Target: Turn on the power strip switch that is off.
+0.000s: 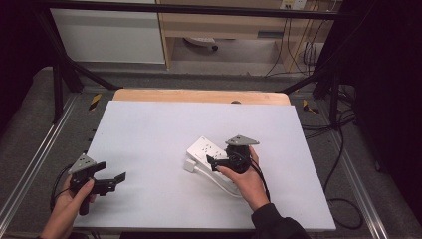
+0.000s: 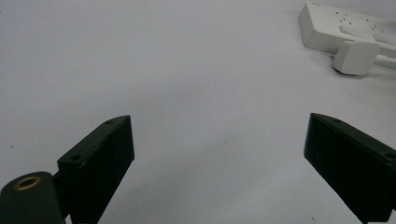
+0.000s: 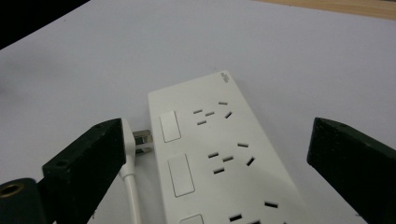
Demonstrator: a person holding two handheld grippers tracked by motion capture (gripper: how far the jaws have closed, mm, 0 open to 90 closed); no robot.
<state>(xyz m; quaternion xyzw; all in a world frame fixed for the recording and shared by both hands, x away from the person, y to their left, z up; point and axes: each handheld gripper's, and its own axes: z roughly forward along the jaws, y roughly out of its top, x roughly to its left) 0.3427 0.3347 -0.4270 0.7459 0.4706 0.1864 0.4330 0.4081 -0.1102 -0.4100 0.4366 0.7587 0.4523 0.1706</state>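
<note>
A white power strip lies flat, a little right of the middle of the white tabletop. Its white plug rests on the table at the strip's near left side, trailing a white cable. My right gripper hovers over the strip's near end, open. In the right gripper view the power strip runs between the two wide jaws, and the plug's prongs point at its side. My left gripper is open and empty near the front left edge. From there the strip and plug lie far off.
A strip of bare wood runs along the back of the tabletop. A black metal frame surrounds the table, with rails along both sides. Cables trail on the floor at the right.
</note>
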